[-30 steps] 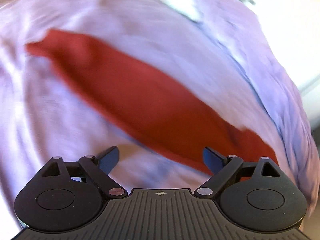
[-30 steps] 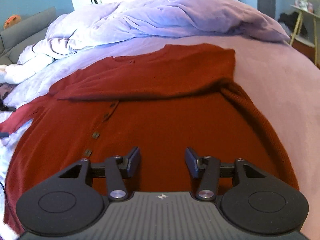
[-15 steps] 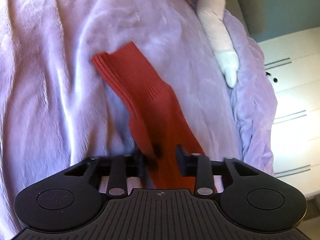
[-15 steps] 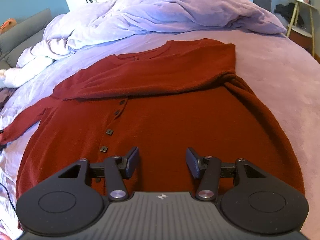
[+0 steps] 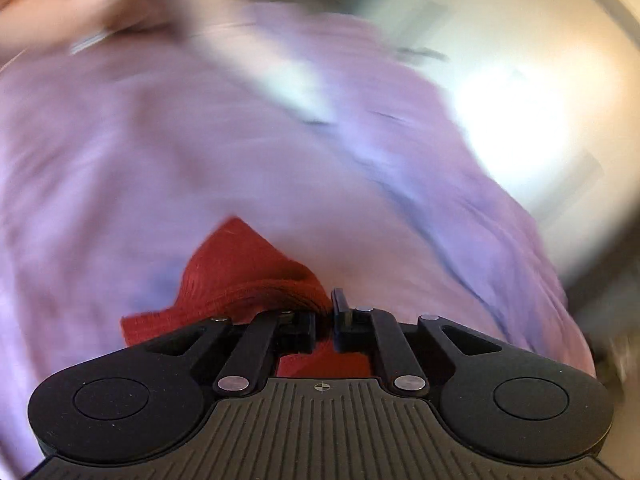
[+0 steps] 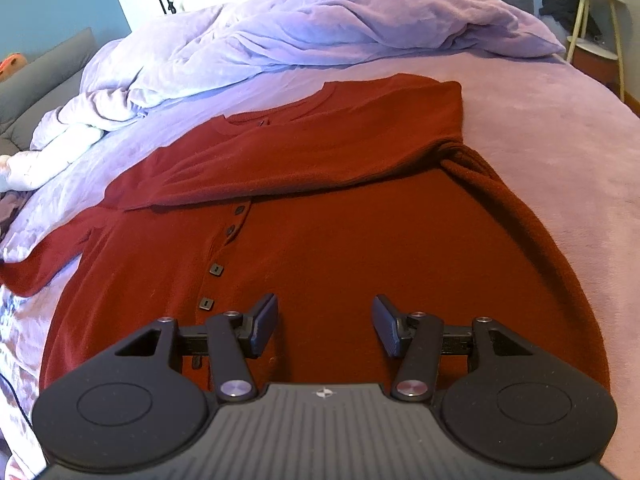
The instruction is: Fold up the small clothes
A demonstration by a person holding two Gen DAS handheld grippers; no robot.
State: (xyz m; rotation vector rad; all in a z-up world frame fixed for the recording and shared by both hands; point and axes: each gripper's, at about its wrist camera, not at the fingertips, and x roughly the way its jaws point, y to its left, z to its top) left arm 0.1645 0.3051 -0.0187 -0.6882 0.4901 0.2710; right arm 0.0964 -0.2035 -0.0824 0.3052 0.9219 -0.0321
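cardigan point(image 6: 360, 248) | collar far, hem near | left gripper point(image 5: 325, 320) pinching sleeve point(image 5: 240, 276)

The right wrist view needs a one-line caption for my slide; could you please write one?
Open right gripper hovering over a red buttoned cardigan spread on a lilac bed, one sleeve folded across its chest.

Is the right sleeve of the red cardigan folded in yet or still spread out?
Folded in: the right sleeve lies across the red cardigan chest, over the top buttons.
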